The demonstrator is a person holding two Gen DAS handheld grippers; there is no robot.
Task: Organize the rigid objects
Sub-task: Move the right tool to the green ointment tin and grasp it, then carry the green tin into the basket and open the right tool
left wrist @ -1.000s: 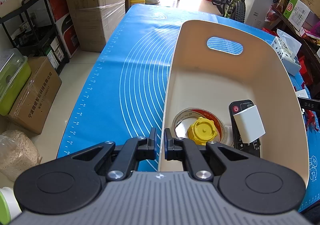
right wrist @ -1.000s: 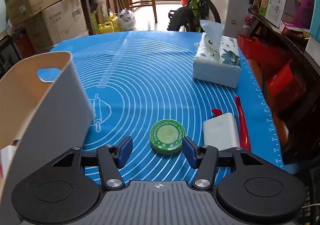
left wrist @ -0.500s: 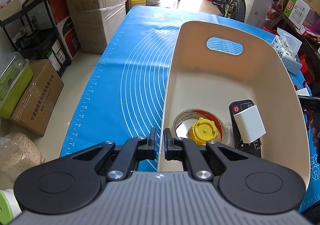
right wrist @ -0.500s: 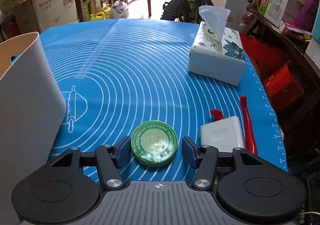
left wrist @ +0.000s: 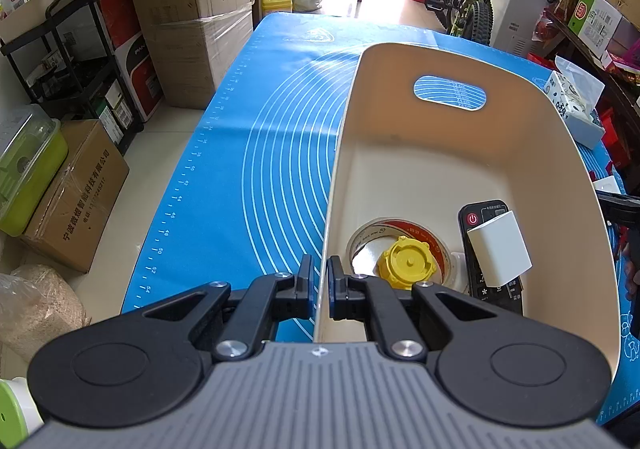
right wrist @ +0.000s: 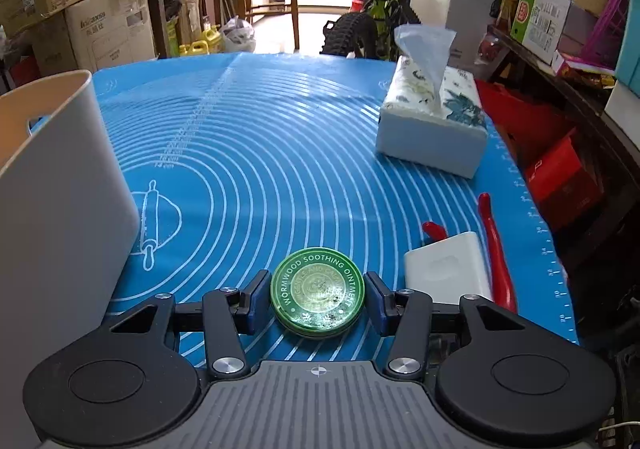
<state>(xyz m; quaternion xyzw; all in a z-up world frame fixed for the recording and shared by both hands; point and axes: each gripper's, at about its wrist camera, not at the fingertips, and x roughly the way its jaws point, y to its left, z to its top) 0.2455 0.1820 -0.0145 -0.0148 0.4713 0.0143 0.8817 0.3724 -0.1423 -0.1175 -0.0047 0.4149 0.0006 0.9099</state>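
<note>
Green round tin (right wrist: 317, 292) w/ "WORMWOOD SOOTHING OINTMENT" sits between closing right gripper (right wrist: 317, 299) fingers; left gripper (left wrist: 319, 281) clamped on cream plastic bin (left wrist: 568, 185) wall, tape roll (left wrist: 400, 237) + black remote (left wrist: 480, 215) inside.

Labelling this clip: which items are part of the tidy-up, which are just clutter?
Job: green ointment tin between the closing right gripper; cream bin, rim clamped by left gripper; white power bank; red tool.
Clutter: tissue box, cardboard boxes, bicycle.

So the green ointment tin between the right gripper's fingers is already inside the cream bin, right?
Not quite. The green ointment tin sits between the closing right gripper fingers, but on the blue mat, outside the cream bin, as the right wrist view shows.
</note>
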